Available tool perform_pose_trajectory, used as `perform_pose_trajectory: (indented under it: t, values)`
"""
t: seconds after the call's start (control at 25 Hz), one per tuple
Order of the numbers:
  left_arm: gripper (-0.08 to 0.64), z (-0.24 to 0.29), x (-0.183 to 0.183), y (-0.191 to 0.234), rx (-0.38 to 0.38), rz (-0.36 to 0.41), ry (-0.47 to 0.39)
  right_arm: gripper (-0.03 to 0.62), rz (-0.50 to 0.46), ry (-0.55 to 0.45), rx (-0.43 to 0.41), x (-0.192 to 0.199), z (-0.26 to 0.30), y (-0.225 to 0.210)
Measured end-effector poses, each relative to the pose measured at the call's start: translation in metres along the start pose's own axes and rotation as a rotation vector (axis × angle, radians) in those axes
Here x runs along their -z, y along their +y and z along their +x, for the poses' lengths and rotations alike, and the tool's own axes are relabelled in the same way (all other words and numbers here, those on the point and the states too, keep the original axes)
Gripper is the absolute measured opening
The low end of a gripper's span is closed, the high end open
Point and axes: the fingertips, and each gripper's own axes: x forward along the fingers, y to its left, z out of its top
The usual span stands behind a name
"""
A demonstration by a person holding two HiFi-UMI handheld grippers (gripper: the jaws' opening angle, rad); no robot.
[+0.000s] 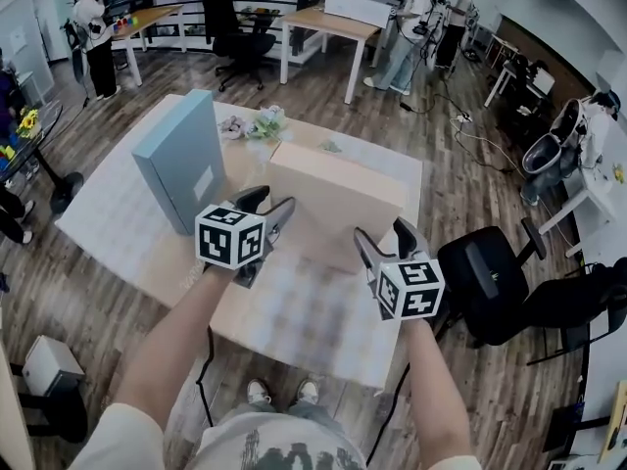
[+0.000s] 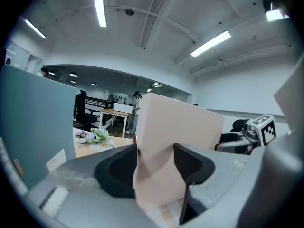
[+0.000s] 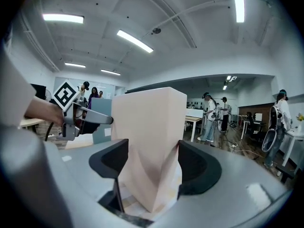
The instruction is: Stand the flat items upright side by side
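A beige flat box (image 1: 333,196) is raised on its edge in the middle of the table, its broad face toward me. My left gripper (image 1: 266,225) is shut on its near left corner, and my right gripper (image 1: 376,247) is shut on its near right corner. In the left gripper view the beige box (image 2: 176,127) fills the gap of the left gripper (image 2: 154,167), both pads pressed on it. The right gripper (image 3: 151,167) pinches the beige box (image 3: 148,132) the same way. A blue-grey flat box (image 1: 182,161) stands upright to the left, apart from the beige one.
The table (image 1: 108,213) carries a pale checked cloth. A small bunch of flowers (image 1: 265,123) and a little dish lie at its far edge. A black office chair (image 1: 490,282) stands close on the right. Several people stand by desks in the background.
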Motion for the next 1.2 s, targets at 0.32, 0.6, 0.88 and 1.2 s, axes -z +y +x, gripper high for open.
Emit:
perform_pose_trajectory:
  t: [0.32, 0.6, 0.88, 1.2]
  values:
    - [0.250, -0.002, 0.003, 0.001, -0.128, -0.024, -0.027, 0.332, 0.007, -0.006, -0.156, 0.009, 0.003, -0.009]
    - [0.250, -0.012, 0.012, -0.002, -0.202, -0.037, -0.021, 0.397, 0.073, 0.021, -0.380, 0.016, 0.022, -0.009]
    - [0.250, -0.021, 0.026, -0.005, -0.246, -0.048, -0.003, 0.422, 0.019, 0.069, -0.571, 0.016, 0.049, 0.009]
    - [0.250, -0.038, 0.030, -0.005, -0.265, -0.032, 0.023, 0.412, 0.039, 0.064, -0.610, 0.014, 0.058, 0.015]
